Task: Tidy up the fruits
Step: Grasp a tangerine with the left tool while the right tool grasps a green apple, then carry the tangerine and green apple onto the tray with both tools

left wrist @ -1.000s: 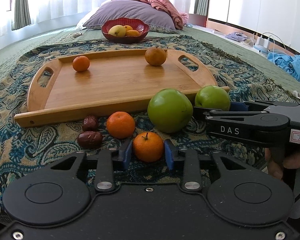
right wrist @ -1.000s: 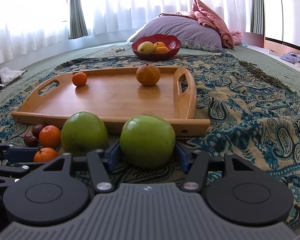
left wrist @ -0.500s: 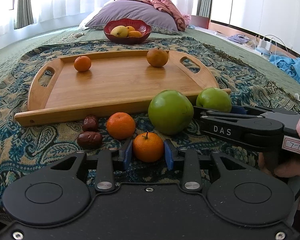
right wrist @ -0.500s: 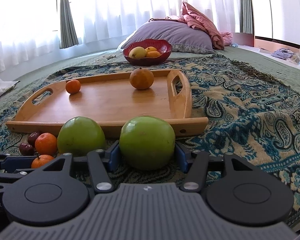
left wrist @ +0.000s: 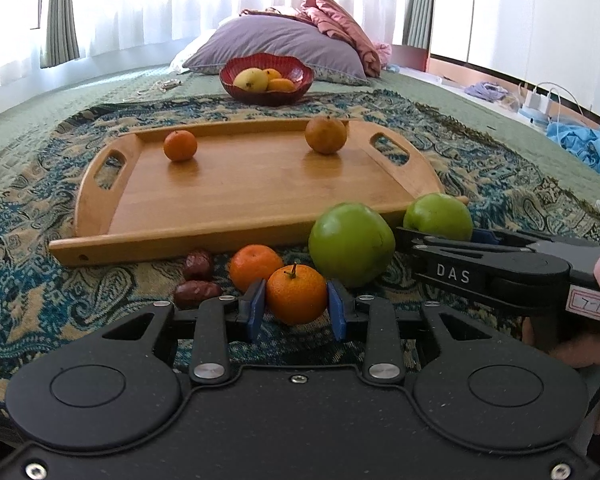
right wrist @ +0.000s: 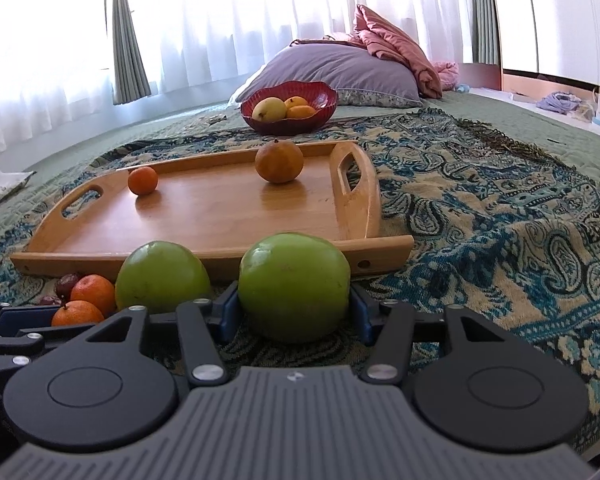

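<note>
Left tool of mine pinches a small orange between its blue pads, low over the patterned blanket. My right tool squeezes a big green apple resting on that blanket. Another green apple sits beside them, just before the wooden tray, which carries two oranges

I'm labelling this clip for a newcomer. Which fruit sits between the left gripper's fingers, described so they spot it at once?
Find the wooden tray on the patterned blanket; loose fruit lies in front of its near edge. The nearest piece is a small orange tangerine between the blue pads of the left gripper. Unlike the stemless tangerine just behind it, it keeps a short stem on top.
</note>
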The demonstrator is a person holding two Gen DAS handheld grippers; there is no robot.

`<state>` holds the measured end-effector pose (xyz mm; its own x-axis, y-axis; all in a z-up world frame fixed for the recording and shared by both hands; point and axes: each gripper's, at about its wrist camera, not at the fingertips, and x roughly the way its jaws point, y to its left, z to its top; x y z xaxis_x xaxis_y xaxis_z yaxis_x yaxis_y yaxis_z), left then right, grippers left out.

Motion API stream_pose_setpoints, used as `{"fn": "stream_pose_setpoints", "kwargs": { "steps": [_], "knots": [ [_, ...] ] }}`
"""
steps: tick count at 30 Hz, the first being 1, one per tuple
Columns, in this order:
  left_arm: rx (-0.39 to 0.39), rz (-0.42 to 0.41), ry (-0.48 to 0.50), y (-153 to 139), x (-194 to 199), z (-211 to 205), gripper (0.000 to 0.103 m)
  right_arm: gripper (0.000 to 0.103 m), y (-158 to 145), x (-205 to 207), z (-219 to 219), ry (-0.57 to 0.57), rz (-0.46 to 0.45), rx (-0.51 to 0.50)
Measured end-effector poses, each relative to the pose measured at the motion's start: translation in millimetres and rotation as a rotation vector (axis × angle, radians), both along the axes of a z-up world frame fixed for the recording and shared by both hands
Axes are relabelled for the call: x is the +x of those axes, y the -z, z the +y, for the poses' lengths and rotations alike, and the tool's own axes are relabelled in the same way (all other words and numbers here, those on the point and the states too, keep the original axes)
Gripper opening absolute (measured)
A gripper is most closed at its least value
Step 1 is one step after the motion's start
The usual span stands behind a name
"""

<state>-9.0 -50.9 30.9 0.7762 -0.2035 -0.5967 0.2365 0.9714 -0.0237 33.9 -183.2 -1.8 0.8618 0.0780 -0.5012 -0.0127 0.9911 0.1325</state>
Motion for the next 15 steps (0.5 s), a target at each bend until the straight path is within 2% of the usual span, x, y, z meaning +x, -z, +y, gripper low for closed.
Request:
{"fn": "stream_pose_setpoints", "kwargs": {
  "steps": [15],
  "knots": [
    [-0.023,-0.071,-0.069,-26.9,15.0,24.3,0.031,0.057,-17.2,-10.4,-6.8,0.026,-0.035,0.0]
  ]
}}
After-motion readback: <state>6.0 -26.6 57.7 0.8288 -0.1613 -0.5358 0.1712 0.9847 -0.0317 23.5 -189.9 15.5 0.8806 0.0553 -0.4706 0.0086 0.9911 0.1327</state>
